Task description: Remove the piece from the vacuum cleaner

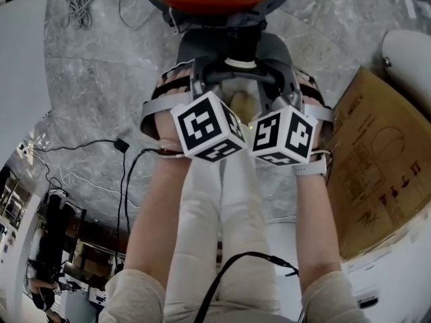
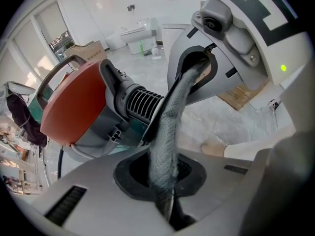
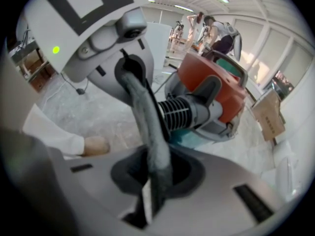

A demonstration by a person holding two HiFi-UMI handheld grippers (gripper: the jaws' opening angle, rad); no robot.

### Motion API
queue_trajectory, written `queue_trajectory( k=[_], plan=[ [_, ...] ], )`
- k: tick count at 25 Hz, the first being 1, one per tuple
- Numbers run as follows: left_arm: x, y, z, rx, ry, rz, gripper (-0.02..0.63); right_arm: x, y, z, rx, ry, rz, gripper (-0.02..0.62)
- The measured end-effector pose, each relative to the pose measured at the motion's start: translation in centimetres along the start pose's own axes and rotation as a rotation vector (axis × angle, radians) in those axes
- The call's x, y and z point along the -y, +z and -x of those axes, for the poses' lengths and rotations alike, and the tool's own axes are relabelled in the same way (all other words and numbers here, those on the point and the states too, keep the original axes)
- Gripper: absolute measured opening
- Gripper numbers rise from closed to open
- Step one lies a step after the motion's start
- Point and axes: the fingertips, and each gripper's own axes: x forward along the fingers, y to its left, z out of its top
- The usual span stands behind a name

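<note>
Hose (image 2: 167, 132): grey, woven-textured, flexible; judged to be the piece for removal.
Location: short stretch strung between the two tongs, just in front of the black ribbed cuff (image 2: 140, 102) at the neck of the vacuum cleaner (image 2: 74, 102). Apparently still attached there, though the joint itself is not clearly shown.
Vacuum cleaner: orange-red canister on a grey base, resting on the marble floor (image 1: 94, 79), directly ahead of the person's knees.
Left gripper (image 2: 162, 181): closed on the hose, nipping it between the pads.
Right gripper (image 3: 155, 176): likewise clamped on the same hose, a little further along, close beside the left.
Handling note: keep both grips firm and pull straight along the line of the cuff, not sideways. Slight twist probably needed to free any catch. Soft hose likely to stretch or slide through the pads, so better to regrip nearer the rigid cuff before hauling.
Surroundings: cardboard box (image 1: 377, 173) at the person's right; black cable (image 1: 128, 160) trailing over the floor at the left.
</note>
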Motion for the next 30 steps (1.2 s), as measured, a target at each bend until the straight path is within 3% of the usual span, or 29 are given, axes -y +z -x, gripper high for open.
queue_trajectory(
  k=[10, 30],
  plan=[
    [-0.2, -0.3, 0.6, 0.009, 0.004, 0.025, 0.035, -0.4, 0.4, 0.4, 0.0, -0.019, -0.008, 0.048],
    [3.9, -2.6, 1.2, -0.007, -0.037, 0.023, 0.035, -4.7, -0.8, 1.2, -0.025, 0.023, -0.007, 0.043]
  ],
)
